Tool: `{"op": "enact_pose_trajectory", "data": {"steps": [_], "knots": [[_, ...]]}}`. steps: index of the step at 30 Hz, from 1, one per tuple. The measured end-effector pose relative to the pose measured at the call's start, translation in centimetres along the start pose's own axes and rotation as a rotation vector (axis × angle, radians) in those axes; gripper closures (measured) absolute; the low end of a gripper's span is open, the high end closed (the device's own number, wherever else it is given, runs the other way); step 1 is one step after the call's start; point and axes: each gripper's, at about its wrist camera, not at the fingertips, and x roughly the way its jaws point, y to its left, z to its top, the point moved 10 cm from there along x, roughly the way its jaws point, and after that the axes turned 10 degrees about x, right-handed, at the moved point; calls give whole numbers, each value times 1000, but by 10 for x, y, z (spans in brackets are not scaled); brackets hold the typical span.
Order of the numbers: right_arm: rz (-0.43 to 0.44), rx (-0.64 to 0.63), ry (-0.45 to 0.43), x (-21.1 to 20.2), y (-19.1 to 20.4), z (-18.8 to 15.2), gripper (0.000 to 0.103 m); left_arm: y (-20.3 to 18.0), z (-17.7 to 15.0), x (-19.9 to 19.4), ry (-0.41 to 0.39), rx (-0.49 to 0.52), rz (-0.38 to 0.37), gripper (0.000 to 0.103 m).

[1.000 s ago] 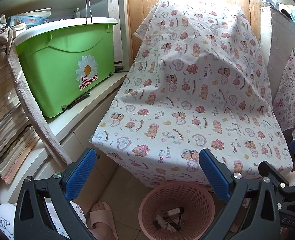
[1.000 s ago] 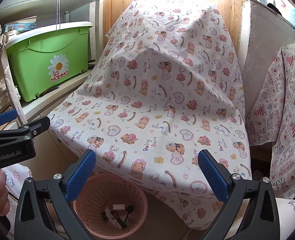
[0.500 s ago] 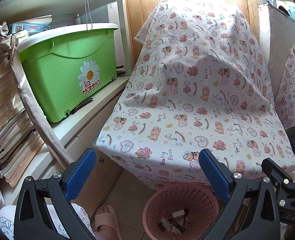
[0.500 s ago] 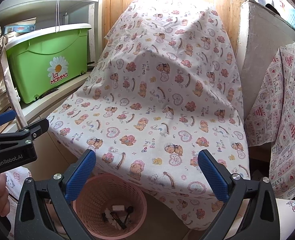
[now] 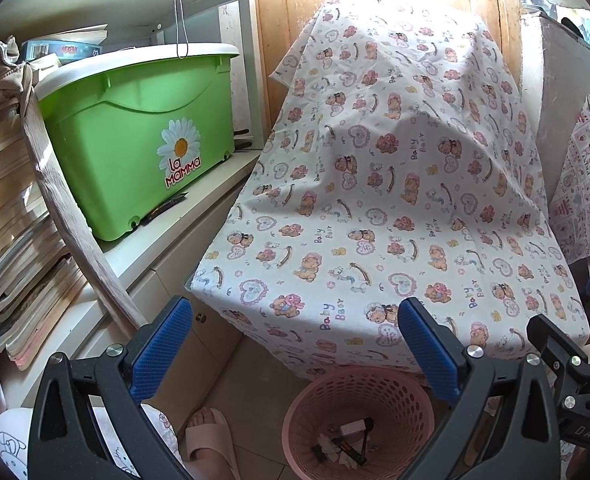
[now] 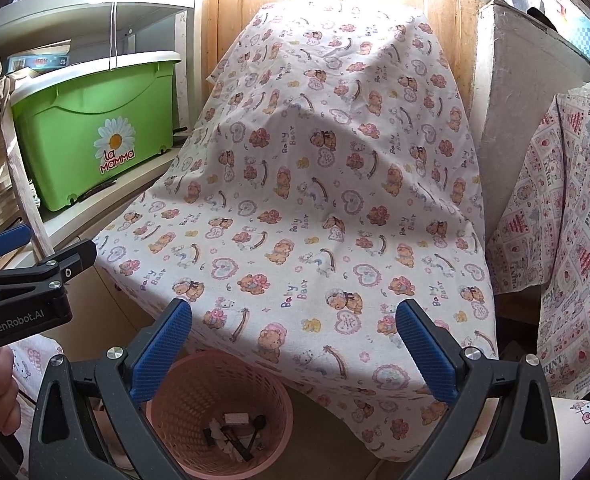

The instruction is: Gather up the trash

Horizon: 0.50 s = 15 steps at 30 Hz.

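Both grippers are being held wide apart at the jaws, with nothing between the blue pads. Below the left gripper (image 5: 295, 348), toward its right finger, a pink basket (image 5: 399, 396) is being seen with small scraps of trash (image 5: 347, 442) lying at its bottom. Under the right gripper (image 6: 293, 346) the same basket is sitting toward the left finger. Ahead of both, a bear-print cloth (image 6: 315, 208) is being draped over something bulky. Farther left, a green bin (image 5: 135, 136) is resting on a white shelf (image 5: 167, 236).
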Motion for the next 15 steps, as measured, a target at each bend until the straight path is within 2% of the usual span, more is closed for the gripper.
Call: {"op": "enact_pose_trajectory", "data": {"steps": [15], "knots": [[1, 3, -4, -1, 0, 2, 0, 0, 0, 1, 2, -2, 3, 2]]}}
